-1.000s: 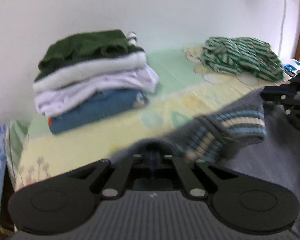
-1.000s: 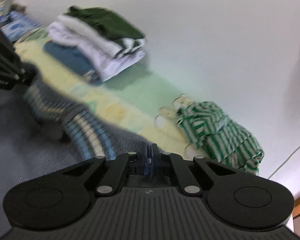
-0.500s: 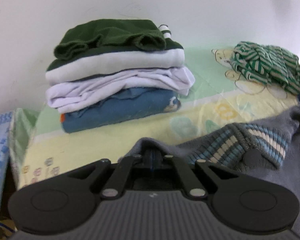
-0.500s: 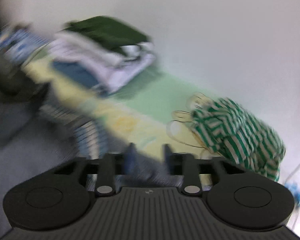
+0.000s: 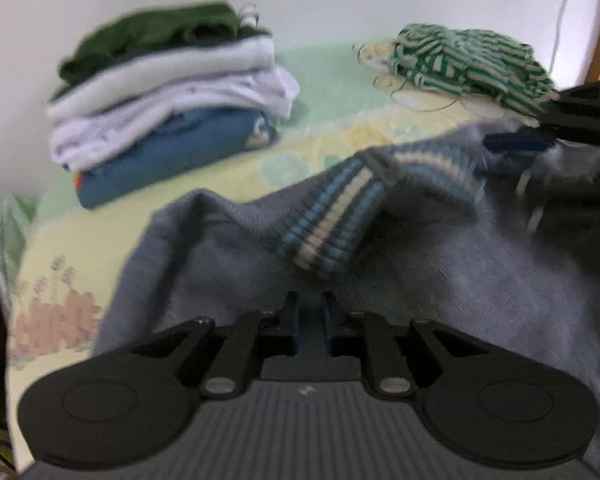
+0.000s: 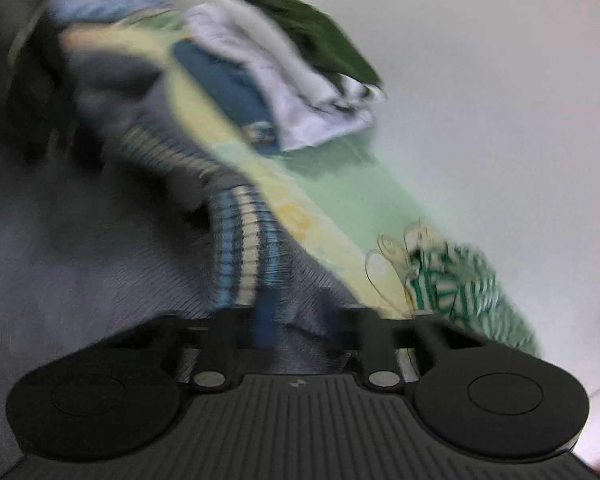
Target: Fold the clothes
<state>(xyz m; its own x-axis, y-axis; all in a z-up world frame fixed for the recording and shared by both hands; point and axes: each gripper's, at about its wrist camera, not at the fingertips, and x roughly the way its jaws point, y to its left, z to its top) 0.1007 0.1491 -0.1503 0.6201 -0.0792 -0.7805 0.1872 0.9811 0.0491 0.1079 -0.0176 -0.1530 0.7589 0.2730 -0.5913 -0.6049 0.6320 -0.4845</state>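
Note:
A grey knit sweater with blue and cream striped cuffs lies spread on the bed sheet in front of both grippers. My left gripper hovers over its near part with the jaws slightly apart and nothing between them. My right gripper is open over the sweater beside a striped cuff; it also shows at the right edge of the left wrist view. Both views are blurred.
A stack of folded clothes, green on top and blue at the bottom, stands at the back left by the white wall. A crumpled green and white striped garment lies at the back right. The bed sheet is yellow and green.
Both grippers have let go of the sweater and opened. The sweater's top edge has dropped onto the bed, and the left gripper has pulled back over it.

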